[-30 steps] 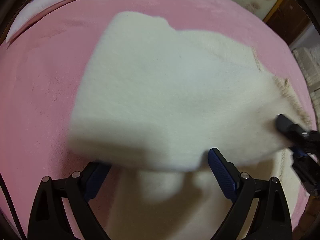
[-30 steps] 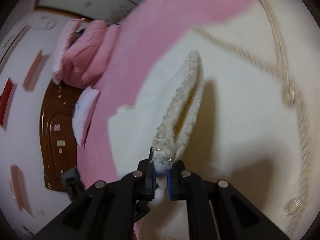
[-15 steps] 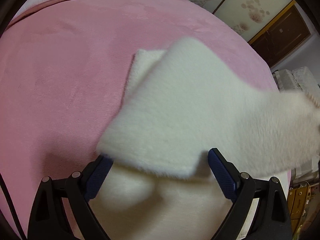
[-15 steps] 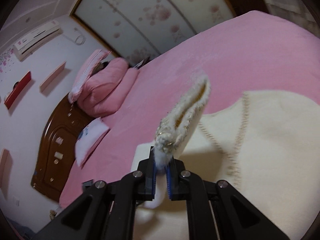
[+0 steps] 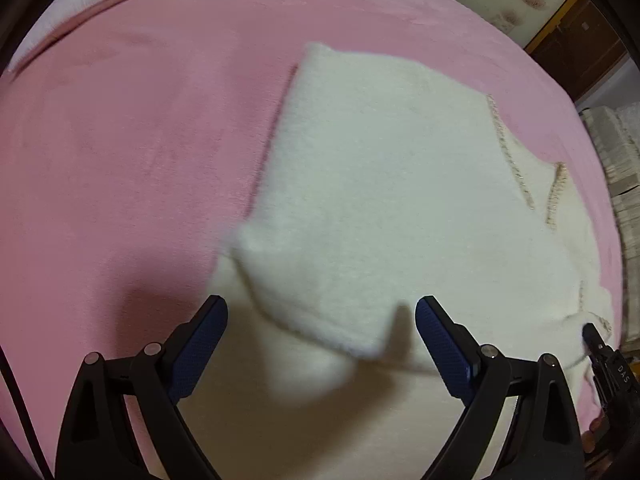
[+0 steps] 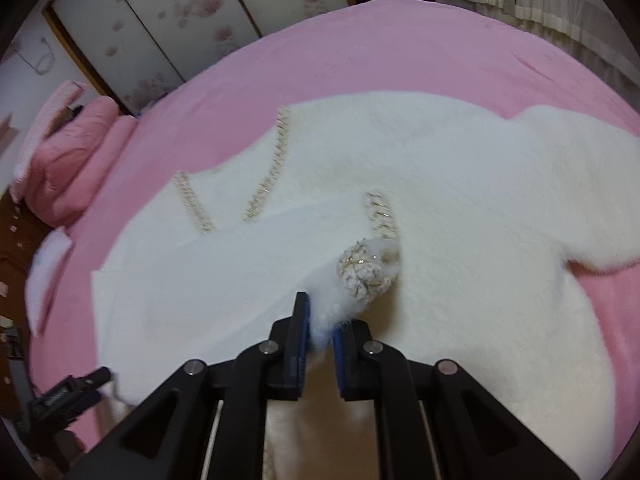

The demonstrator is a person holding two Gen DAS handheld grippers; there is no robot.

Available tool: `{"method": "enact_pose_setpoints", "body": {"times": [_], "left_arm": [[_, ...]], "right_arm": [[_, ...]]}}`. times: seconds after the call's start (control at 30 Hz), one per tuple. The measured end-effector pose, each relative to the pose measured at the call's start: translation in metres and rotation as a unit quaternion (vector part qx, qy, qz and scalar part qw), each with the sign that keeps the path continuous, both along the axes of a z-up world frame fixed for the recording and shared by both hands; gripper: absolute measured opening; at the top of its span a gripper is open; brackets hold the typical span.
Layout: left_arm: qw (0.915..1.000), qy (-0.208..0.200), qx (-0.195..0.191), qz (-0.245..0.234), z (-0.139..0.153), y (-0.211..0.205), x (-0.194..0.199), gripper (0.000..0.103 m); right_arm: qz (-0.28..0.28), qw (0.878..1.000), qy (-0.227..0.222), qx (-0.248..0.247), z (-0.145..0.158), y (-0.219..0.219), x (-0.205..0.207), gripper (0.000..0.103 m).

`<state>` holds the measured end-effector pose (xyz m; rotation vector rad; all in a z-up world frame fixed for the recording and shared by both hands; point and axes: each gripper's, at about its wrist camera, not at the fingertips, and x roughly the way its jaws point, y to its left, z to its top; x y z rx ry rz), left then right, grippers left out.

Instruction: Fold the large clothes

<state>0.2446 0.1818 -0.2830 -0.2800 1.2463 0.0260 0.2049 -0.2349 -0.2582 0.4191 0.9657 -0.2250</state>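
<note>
A fluffy white cardigan [image 5: 380, 184] with beaded trim lies on the pink bed; it also shows in the right wrist view [image 6: 460, 208]. One side panel is folded over the body, its corner drooping just in front of my left gripper [image 5: 320, 320], which is open and holds nothing. My right gripper [image 6: 320, 320] is nearly closed, with the trimmed edge [image 6: 366, 268] of the cardigan between its fingers, low over the garment. The right gripper's tip also shows at the left wrist view's right edge [image 5: 596, 340].
The pink bedspread [image 5: 120, 160] spreads all around the garment. Pink pillows [image 6: 68, 160] and a white pillow [image 5: 80, 4] lie at the head. Wardrobe doors [image 6: 180, 28] stand beyond the bed. A frilled cloth [image 5: 616, 168] lies by the bed's right edge.
The lifted side panel has come down across the cardigan's body. My right gripper carried the trimmed edge down from mid-air to the garment. The jaws have loosened slightly.
</note>
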Motion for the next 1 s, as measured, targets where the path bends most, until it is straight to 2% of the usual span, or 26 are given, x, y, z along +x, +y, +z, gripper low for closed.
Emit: {"method": "enact_pose_setpoints", "body": {"times": [0.07, 0.1, 0.17, 0.2, 0.23, 0.27, 0.3, 0.37, 0.43, 0.5, 0.53, 0.57, 0.63, 0.67, 0.73, 0.83, 0.93, 1.0], "left_arm": [[0.9999, 0.002, 0.012, -0.001, 0.0, 0.003, -0.001, 0.089], [0.9998, 0.003, 0.018, 0.001, 0.0, 0.001, -0.001, 0.088], [0.9994, 0.003, 0.034, 0.007, 0.009, 0.012, -0.01, 0.075], [0.9991, 0.004, 0.043, 0.005, 0.013, 0.014, -0.013, 0.072], [0.9985, -0.001, 0.055, -0.003, 0.02, 0.013, -0.015, 0.066], [0.9982, -0.012, 0.056, -0.017, 0.032, 0.019, -0.022, 0.059], [0.9979, -0.027, 0.049, -0.034, 0.041, 0.015, -0.024, 0.059], [0.9944, -0.051, 0.002, -0.092, 0.059, 0.007, -0.032, 0.059], [0.9899, -0.042, -0.034, -0.131, 0.065, -0.002, -0.036, 0.057], [0.9848, -0.01, -0.062, -0.162, 0.062, -0.018, -0.033, 0.045], [0.9836, 0.006, -0.066, -0.168, 0.057, -0.025, -0.033, 0.035], [0.9832, 0.016, -0.066, -0.169, 0.052, -0.03, -0.031, 0.027], [0.9837, 0.037, -0.048, -0.169, 0.039, -0.042, -0.028, 0.013], [0.9837, 0.047, -0.031, -0.171, 0.032, -0.047, -0.026, 0.012], [0.9826, 0.062, 0.004, -0.175, 0.02, -0.054, -0.021, 0.011], [0.9833, 0.063, 0.016, -0.17, 0.013, -0.055, -0.015, 0.011], [0.9836, 0.065, 0.033, -0.165, 0.01, -0.055, -0.011, 0.01], [0.9842, 0.071, 0.061, -0.15, 0.009, -0.049, -0.005, 0.01]], "right_arm": [[-0.013, 0.998, 0.025, -0.047, 0.001, 0.003, -0.001, 0.028], [-0.027, 0.996, 0.037, -0.072, 0.002, 0.001, -0.003, 0.032], [-0.074, 0.985, 0.063, -0.143, 0.0, -0.009, -0.017, 0.032], [-0.096, 0.979, 0.067, -0.167, 0.004, -0.015, -0.023, 0.032], [-0.11, 0.978, 0.056, -0.167, 0.01, -0.019, -0.029, 0.032], [-0.121, 0.981, 0.039, -0.149, 0.017, -0.023, -0.036, 0.032], [-0.122, 0.985, 0.02, -0.121, 0.024, -0.025, -0.041, 0.032], [-0.102, 0.992, -0.003, -0.08, 0.034, -0.018, -0.045, 0.032], [-0.05, 0.997, -0.031, -0.049, 0.041, 0.004, -0.044, 0.032], [0.018, 0.999, -0.045, 0.008, 0.034, 0.031, -0.035, 0.021], [0.045, 0.997, -0.045, 0.05, 0.024, 0.045, -0.028, 0.008], [0.061, 0.992, -0.04, 0.101, 0.013, 0.056, -0.024, 0.003], [0.075, 0.974, -0.032, 0.209, -0.014, 0.074, -0.016, 0.0], [0.071, 0.969, -0.024, 0.235, -0.026, 0.078, -0.013, 0.0], [0.065, 0.965, 0.002, 0.254, -0.047, 0.085, -0.005, 0.0], [0.072, 0.965, 0.021, 0.251, -0.062, 0.085, 0.003, 0.0], [0.055, 0.962, 0.021, 0.266, -0.067, 0.054, 0.006, 0.0], [0.021, 0.972, 0.018, 0.232, -0.063, 0.023, -0.003, 0.0]]}}
